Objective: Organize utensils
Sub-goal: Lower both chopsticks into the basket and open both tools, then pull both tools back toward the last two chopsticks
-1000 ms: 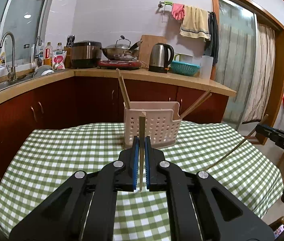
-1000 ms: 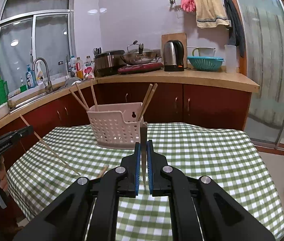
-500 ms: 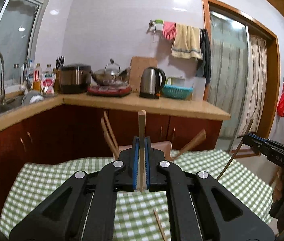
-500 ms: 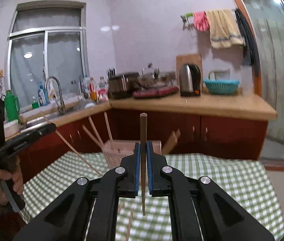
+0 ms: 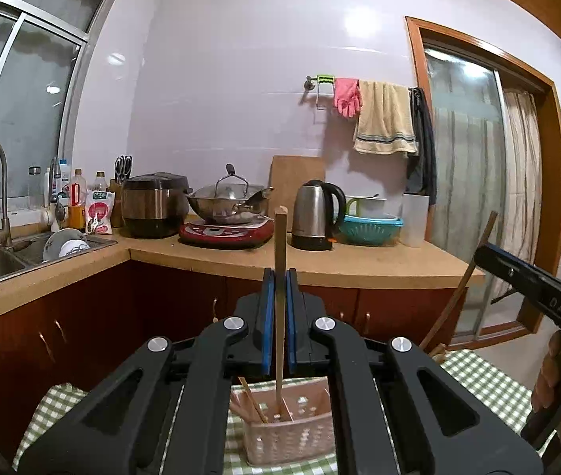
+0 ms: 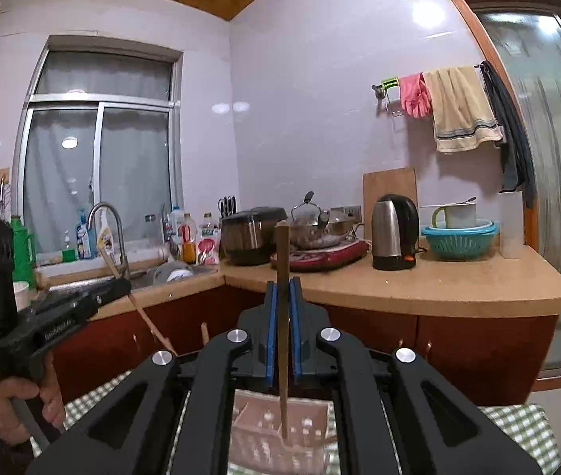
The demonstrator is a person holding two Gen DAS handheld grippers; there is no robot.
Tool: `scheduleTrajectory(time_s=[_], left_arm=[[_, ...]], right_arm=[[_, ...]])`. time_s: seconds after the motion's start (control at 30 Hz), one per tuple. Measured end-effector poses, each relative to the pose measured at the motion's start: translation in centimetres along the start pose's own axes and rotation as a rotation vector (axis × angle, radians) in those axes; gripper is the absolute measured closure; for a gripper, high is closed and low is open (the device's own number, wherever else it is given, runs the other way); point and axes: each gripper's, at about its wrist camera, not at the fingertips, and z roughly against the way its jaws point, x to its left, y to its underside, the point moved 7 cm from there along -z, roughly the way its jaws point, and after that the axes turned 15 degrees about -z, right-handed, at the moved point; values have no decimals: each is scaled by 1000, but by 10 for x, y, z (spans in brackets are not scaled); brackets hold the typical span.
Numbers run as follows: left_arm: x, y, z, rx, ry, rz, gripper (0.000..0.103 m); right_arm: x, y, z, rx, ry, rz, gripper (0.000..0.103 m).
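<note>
Left gripper (image 5: 280,277): pressed together on a chopstick (image 5: 280,301), which is held upright; its lower tip is seen inside the basket (image 5: 288,433).
Right gripper (image 6: 283,289): pinched on a second chopstick (image 6: 283,316), also upright, its tip over the basket (image 6: 280,435) mouth.
Basket: pink, perforated, set on the checked cloth (image 5: 474,372); several chopsticks (image 5: 250,405) are leaned in its left compartment.
Left view only: basket interior and divider; right gripper (image 5: 525,277) is seen at the right edge with its stick slanting down.
Right view only: left gripper (image 6: 82,301) and hand (image 6: 23,403) are seen at the left; window (image 6: 94,174) and faucet (image 6: 110,229).
Far: counter (image 5: 320,261) with kettle (image 5: 316,213), wok (image 5: 229,206), cooker (image 5: 153,206).
</note>
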Motion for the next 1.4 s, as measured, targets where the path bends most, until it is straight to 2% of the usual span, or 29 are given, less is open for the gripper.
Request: scheduleTrajectory(time_s=[0.1, 0.23, 0.43, 0.57, 0.67, 0.7, 0.73, 0.77, 0.83, 0.93, 1.03, 1.2, 1.4], left_arm=[[0, 11, -20, 23, 8, 12, 97], [-5, 36, -42, 69, 21, 21, 97], [-16, 77, -65, 140, 38, 7, 97], [-19, 92, -73, 170, 52, 16, 97], [-20, 97, -75, 180, 54, 17, 85], [-20, 98, -74, 181, 53, 16, 79], [-20, 98, -74, 183, 51, 17, 72], [-19, 98, -73, 182, 49, 18, 69], [-18, 96, -68, 177, 42, 24, 53], [-16, 90, -55, 160, 51, 44, 44], [-18, 86, -40, 154, 48, 51, 36], [-25, 92, -7, 169, 58, 67, 35], [-40, 125, 37, 218, 54, 92, 35]], right_arm=[[-7, 9, -19, 4, 7, -9, 96], [-20, 36, -45, 63, 35, -23, 96], [-29, 65, -64, 122, 76, -6, 96], [-31, 77, -69, 155, 94, 7, 96], [-32, 84, -72, 181, 100, 7, 94], [-32, 84, -73, 178, 106, 12, 91], [-31, 84, -71, 175, 109, 19, 83], [-29, 83, -69, 172, 109, 21, 78], [-27, 78, -66, 165, 109, 23, 73], [-23, 67, -51, 134, 117, 30, 65], [-20, 59, -32, 118, 118, 23, 64], [-15, 66, 8, 118, 125, 26, 63], [-14, 107, 55, 161, 159, 24, 63]])
